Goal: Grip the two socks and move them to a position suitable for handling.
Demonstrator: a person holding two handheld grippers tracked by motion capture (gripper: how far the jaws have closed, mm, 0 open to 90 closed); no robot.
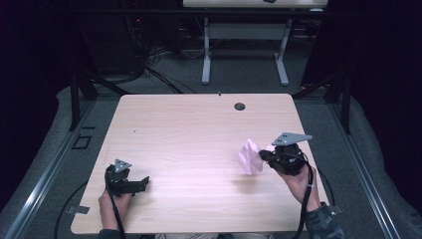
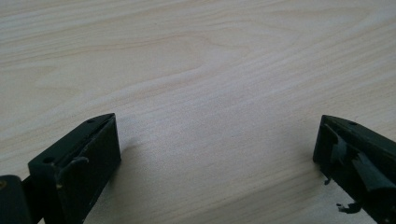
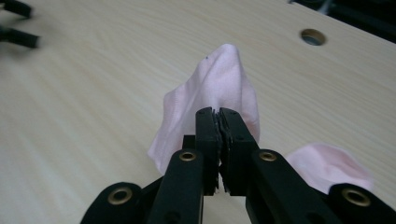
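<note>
R claw (image 1: 263, 156) was clamped on the soft pale-pink cloth (image 1: 249, 156), lifted near the light wood worktop's (image 1: 199, 129) right edge, prob. to shake it open. L claw (image 1: 144, 181) sat apart, idle near the front-left corner.

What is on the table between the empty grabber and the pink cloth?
Nothing. In the high view, only bare table lies between the open left gripper and the pink cloth that the right gripper holds.

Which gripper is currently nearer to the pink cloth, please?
The right gripper: its jaws are shut on the pink cloth. The left gripper rests open at the table's opposite side, well apart from it.
</note>
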